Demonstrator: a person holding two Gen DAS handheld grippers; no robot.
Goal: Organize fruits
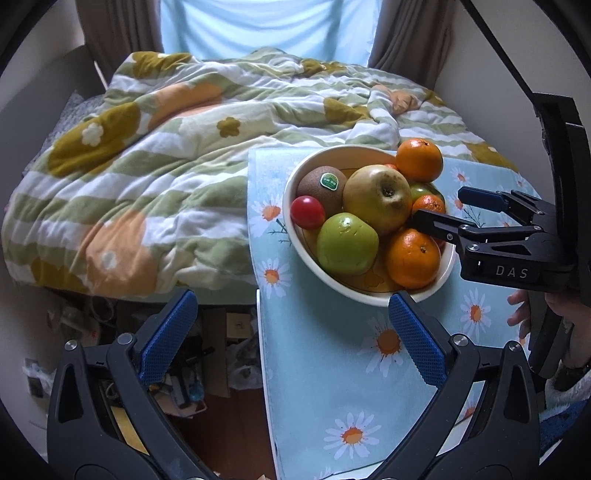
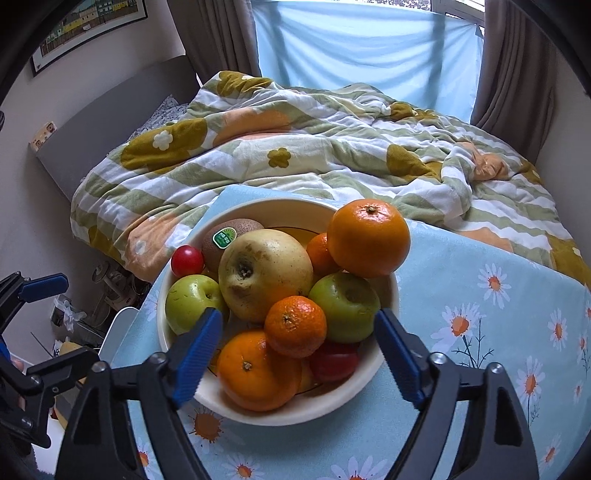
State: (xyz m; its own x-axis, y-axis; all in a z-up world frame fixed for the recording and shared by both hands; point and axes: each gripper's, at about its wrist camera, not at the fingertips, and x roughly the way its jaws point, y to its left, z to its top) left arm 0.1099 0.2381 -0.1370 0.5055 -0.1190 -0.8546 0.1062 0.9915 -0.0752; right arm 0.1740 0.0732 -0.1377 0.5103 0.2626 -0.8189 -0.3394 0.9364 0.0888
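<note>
You are working over a table draped in a pale blue cloth printed with white daisies [image 2: 480, 295], pushed up against a bed under a rumpled green, white and orange flowered quilt [image 2: 295, 147]. Behind the bed hang a light blue sheet across the window [image 2: 362, 48] and brown curtains [image 2: 509, 66] at each side; a framed picture [image 2: 85, 22] is on the wall to your left, and clutter lies on the wooden floor [image 1: 221, 424] beside the table.

The cream round ceramic bowl [image 2: 295, 410] sits on the cloth near the table's left edge, heaped with fruit. A large yellow-brown apple [image 2: 264, 273] is in the middle, lying tilted with its stem pit facing you. A brown kiwi with a green sticker [image 2: 229, 234] lies behind it, long axis running left to right. A big orange [image 2: 368, 238] perches at the far right rim, its stem button turned upward.

Your right gripper [image 2: 298, 349] hangs just above the bowl's near side, its blue-padded jaws spread wide on either side of a small mandarin [image 2: 295, 326] without touching it. Your left gripper [image 1: 293, 332] is also spread wide and holds nothing, its right pad near the bowl's near rim.
</note>
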